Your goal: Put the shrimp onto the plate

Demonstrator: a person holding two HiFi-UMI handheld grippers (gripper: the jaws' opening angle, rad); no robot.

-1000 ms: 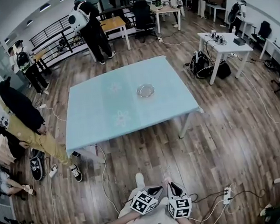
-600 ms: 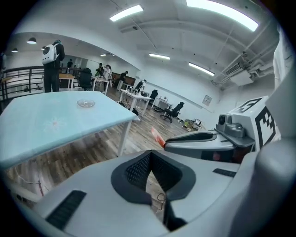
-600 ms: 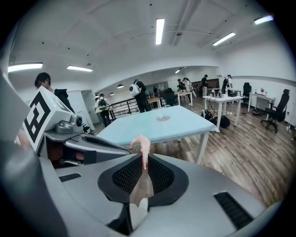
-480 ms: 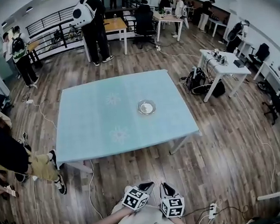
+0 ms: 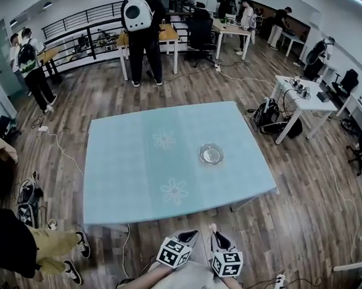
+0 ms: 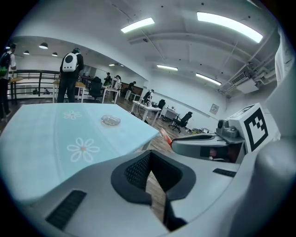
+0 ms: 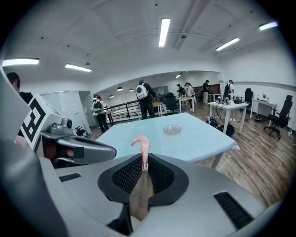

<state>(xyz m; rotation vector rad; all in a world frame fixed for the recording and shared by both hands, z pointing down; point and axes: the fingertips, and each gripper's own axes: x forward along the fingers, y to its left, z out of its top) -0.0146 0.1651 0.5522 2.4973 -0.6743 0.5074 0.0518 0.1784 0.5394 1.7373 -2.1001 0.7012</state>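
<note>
We found the right gripper (image 7: 144, 166) pinching the shrimp (image 7: 143, 147), short of the table's (image 5: 127, 175) near edge. The left gripper (image 6: 150, 185) was pressed together, empty. The plate (image 5: 211, 153), near the right edge, appeared bare; carry and placement were outstanding.

Lt-blue table (image 5: 127, 175) w/ flower print, person (image 5: 144, 41) w/ white backpack behind, white desk (image 5: 301, 92) right

The plate (image 5: 211, 153) stands alone on the table (image 5: 127, 169), open all around.
</note>
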